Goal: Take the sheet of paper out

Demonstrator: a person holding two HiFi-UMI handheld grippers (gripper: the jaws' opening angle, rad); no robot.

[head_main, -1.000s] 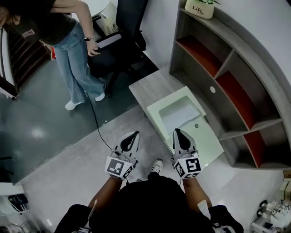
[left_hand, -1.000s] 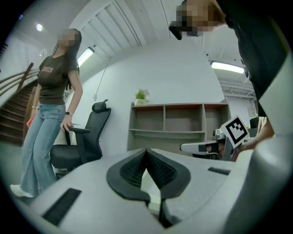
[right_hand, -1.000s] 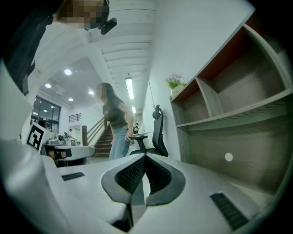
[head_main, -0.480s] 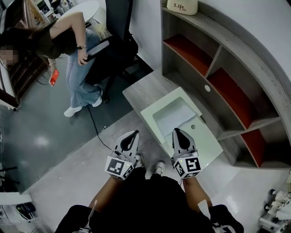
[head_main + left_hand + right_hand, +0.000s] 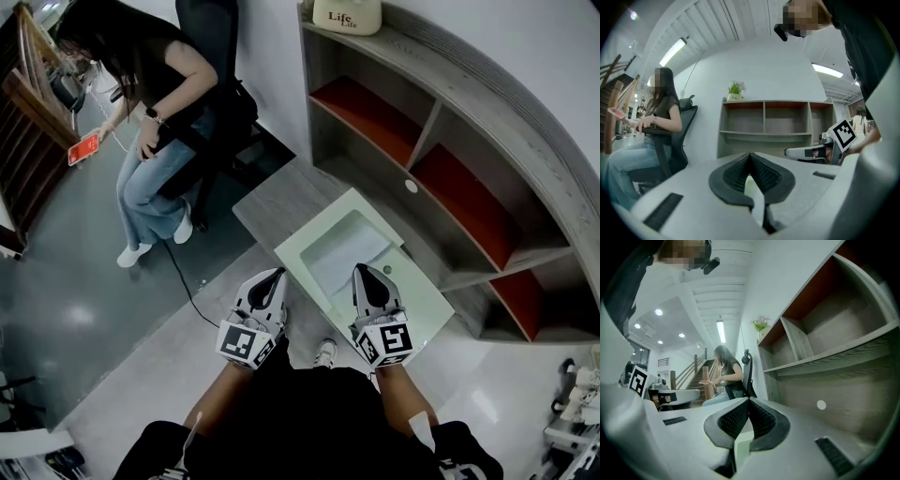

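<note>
A white sheet of paper (image 5: 342,258) lies in the recessed tray of a pale green printer-like box (image 5: 424,292) on a low grey cabinet (image 5: 272,202). My right gripper (image 5: 364,269) hovers over the box's near edge, just short of the sheet, with its jaws closed on nothing. My left gripper (image 5: 275,274) is level with it, left of the box over the floor, also shut and empty. In the left gripper view the closed jaws (image 5: 750,154) point at the shelf unit. The right gripper view shows its closed jaws (image 5: 749,400) beside the shelves.
A grey shelf unit (image 5: 487,159) with red-backed compartments stands behind the box, with a plant pot (image 5: 346,15) on top. A person (image 5: 150,103) sits on a black office chair (image 5: 220,94) at the back left. A black cable (image 5: 183,281) runs across the floor.
Both grippers have moved forward, so the box and sheet now sit closer under the right one. The person at the left has gone from standing to sitting on the chair.
</note>
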